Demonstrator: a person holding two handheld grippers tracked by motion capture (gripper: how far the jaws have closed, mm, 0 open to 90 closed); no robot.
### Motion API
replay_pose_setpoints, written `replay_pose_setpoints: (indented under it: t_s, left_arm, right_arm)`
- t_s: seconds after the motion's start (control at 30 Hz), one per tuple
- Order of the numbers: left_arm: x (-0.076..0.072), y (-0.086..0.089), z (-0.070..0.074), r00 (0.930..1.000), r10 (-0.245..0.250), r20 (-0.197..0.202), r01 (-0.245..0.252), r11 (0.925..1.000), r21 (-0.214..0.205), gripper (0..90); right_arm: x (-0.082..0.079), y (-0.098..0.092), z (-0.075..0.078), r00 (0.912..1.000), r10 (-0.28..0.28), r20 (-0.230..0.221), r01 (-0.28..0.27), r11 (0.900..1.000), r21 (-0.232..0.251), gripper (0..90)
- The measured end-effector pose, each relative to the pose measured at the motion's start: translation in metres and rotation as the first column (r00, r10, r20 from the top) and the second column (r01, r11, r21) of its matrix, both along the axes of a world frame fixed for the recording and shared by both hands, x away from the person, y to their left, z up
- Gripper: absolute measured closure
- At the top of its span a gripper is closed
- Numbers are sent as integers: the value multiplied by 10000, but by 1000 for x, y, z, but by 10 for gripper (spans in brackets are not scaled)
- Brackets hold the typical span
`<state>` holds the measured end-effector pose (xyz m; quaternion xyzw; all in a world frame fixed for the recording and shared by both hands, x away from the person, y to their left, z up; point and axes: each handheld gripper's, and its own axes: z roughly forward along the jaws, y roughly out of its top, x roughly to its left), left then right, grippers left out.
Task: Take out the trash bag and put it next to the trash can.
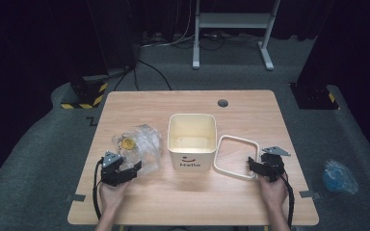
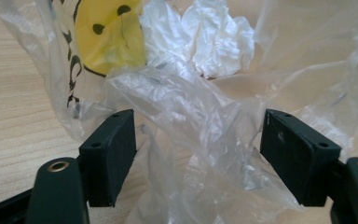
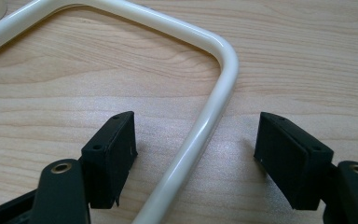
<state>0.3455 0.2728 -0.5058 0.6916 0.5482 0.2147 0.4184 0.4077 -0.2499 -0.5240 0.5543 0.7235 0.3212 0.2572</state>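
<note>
Near the middle of the table stood a cream bin, empty as far as we could see, with its loose rim ring flat beside it. Toward the table's left edge lay our crumpled clear bag, holding white paper and a yellow printed face. The left gripper straddled a fold, jaws apart. The right gripper straddled the ring, also apart.

Overhead light is falling on the desk, leaving the room's far corners sinking into darkness. Glare is streaking along the white plastic ring, and crinkles of the clear plastic bag are glinting. Close foregrounds are blurring slightly.
</note>
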Motion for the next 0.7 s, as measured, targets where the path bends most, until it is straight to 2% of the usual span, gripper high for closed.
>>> replay_pose_setpoints:
  t_s: [0.5, 0.57, 0.7]
  left_arm:
    - [14, 0, -8, 9986, 493, 169, -491, 9988, -87, 271]
    - [17, -1, -11, 9985, 534, 82, -532, 9984, -214, 271]
    - [26, -2, -12, 9985, 546, -71, -546, 9985, -39, 271]
  right_arm:
    - [0, 0, 0, 10000, -2, -1, 2, 10000, 0, 287]
    - [0, 0, 0, 10000, -3, -2, 3, 10000, 1, 287]
    - [0, 0, 0, 10000, -2, -1, 2, 10000, 0, 288]
